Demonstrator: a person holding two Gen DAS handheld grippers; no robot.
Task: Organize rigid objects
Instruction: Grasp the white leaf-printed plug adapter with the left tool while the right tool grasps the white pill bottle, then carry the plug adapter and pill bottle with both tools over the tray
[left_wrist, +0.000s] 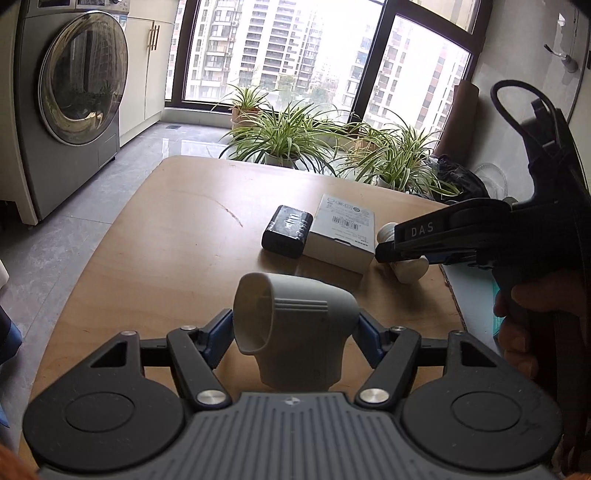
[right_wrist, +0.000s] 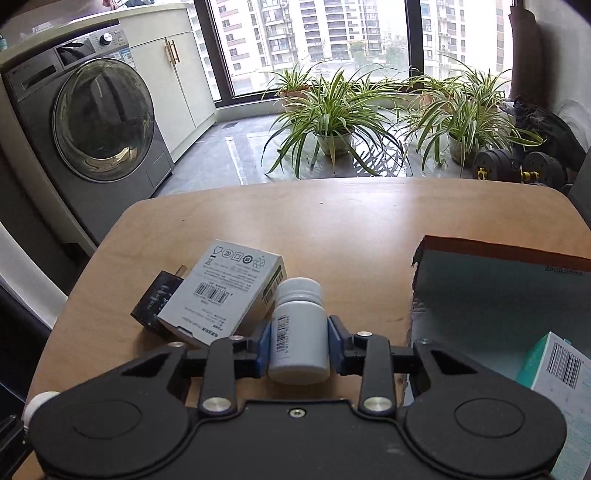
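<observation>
Blue pads of the left hand-held gripper (left_wrist: 295, 332) are pressing on both sides of a grey plastic nozzle-shaped piece (left_wrist: 295, 328), its jaws standing about half open around it, angled down above the pale wooden tabletop (left_wrist: 166, 240). The piece is lying with its wide round mouth turned to the left.

The right hand-held gripper (right_wrist: 299, 341) is pointing steeply down at the tabletop, and its blue pads are closing tight on a white plastic pill bottle with a barcode label (right_wrist: 300, 328), the screw cap facing away from the camera. In the left wrist view a hand (left_wrist: 524, 325) is wrapping the handle of this gripper at the right edge.

Just beyond the bottle, a white cardboard box with barcodes (right_wrist: 221, 295) is lying flat, touching a black rectangular charger (right_wrist: 155, 299) on its left. To the right, an open teal-lined cardboard box (right_wrist: 498, 306) is holding a small mint-and-white carton (right_wrist: 557, 365).
</observation>
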